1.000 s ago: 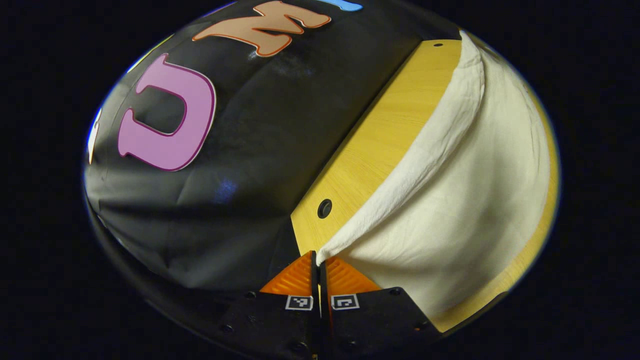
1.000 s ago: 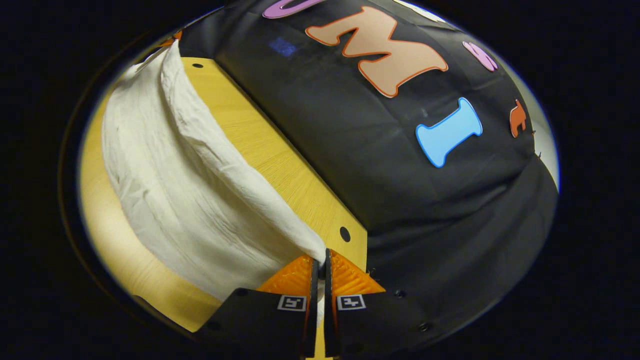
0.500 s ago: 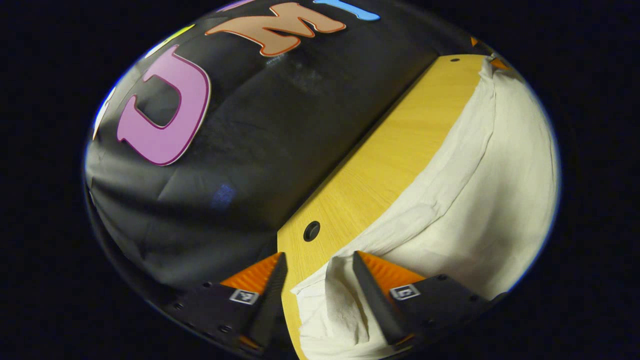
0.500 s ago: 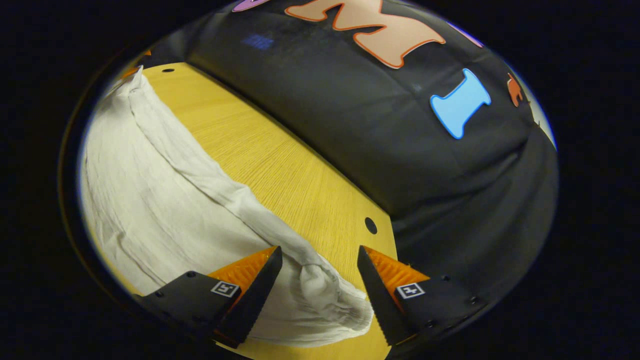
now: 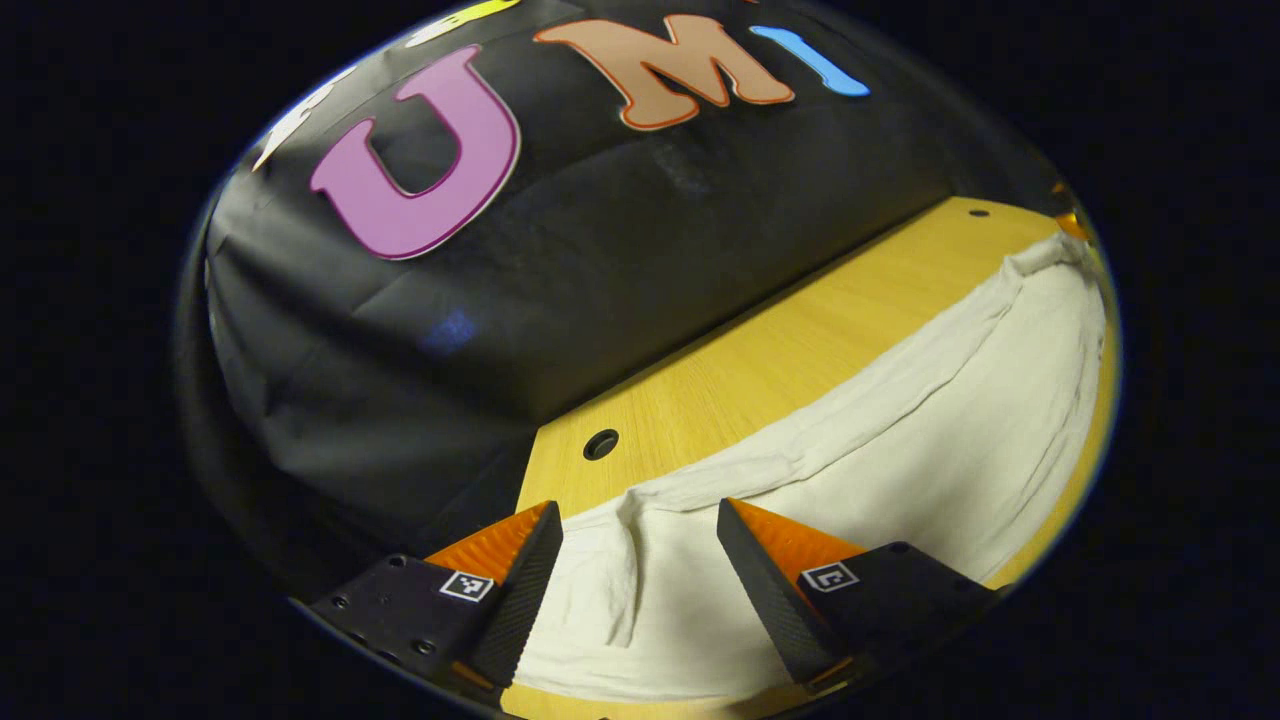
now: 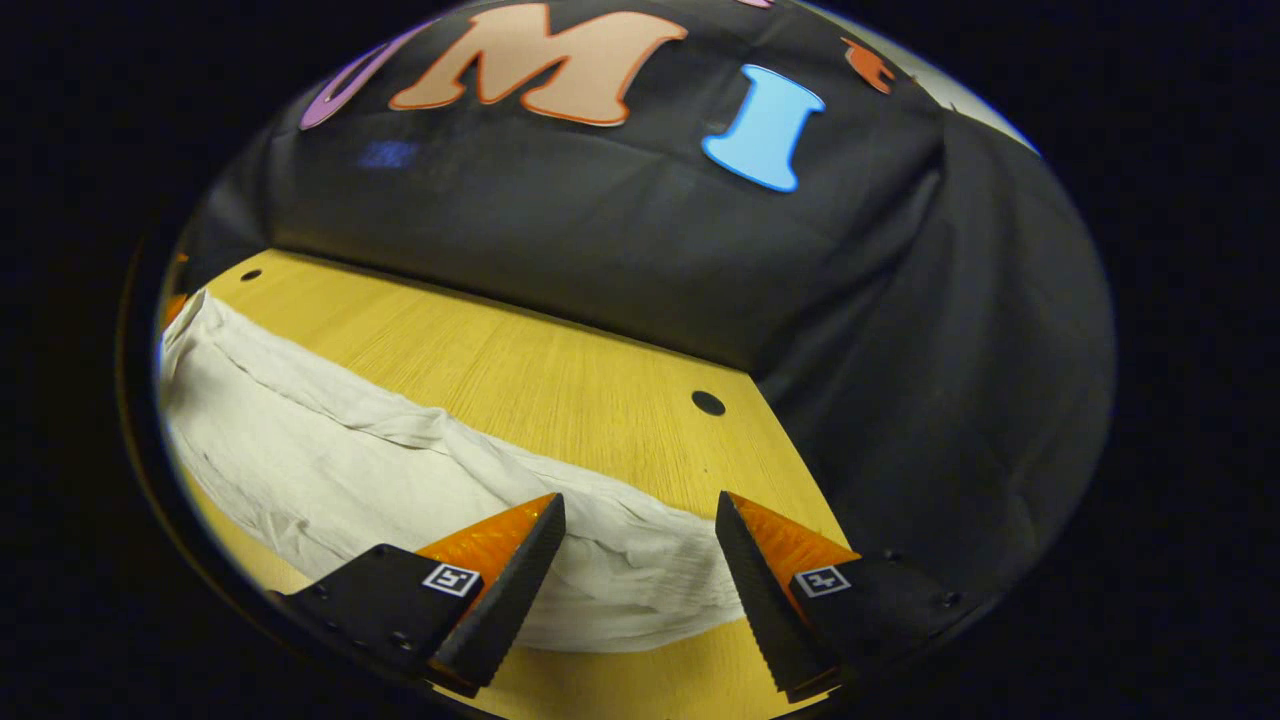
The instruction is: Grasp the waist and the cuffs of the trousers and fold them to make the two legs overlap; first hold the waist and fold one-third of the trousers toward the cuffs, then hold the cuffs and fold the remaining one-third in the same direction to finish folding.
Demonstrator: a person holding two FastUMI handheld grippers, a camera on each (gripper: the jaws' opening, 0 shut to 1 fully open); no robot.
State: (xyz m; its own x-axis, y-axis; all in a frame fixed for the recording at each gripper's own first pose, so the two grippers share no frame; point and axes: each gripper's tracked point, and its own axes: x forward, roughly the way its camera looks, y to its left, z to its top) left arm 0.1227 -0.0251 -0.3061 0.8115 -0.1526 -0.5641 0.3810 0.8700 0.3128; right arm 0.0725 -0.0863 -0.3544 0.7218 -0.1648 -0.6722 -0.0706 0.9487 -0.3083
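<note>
Cream-white trousers [image 5: 900,440] lie flat along the yellow wooden table [image 5: 760,360], folded lengthwise with a ridged far edge. In the left gripper view one end of the cloth lies under and between the fingers of my left gripper [image 5: 640,520], which stands open above it. In the right gripper view the other end of the trousers [image 6: 380,470] lies on the table [image 6: 520,370], and my right gripper [image 6: 640,510] hangs open over it. Neither gripper presses on the cloth. Which end is the waist I cannot tell.
The black booth cloth [image 5: 600,260] rises just behind the table's far edge. Small round holes [image 5: 601,444] [image 6: 708,403] mark the table's corners near each gripper. A bare strip of wood runs between the trousers and the wall.
Both grippers were shut on the trouser ends a second ago, then opened and let the cloth drop onto the table. Both views have since levelled out, with the cloth lying flatter.
</note>
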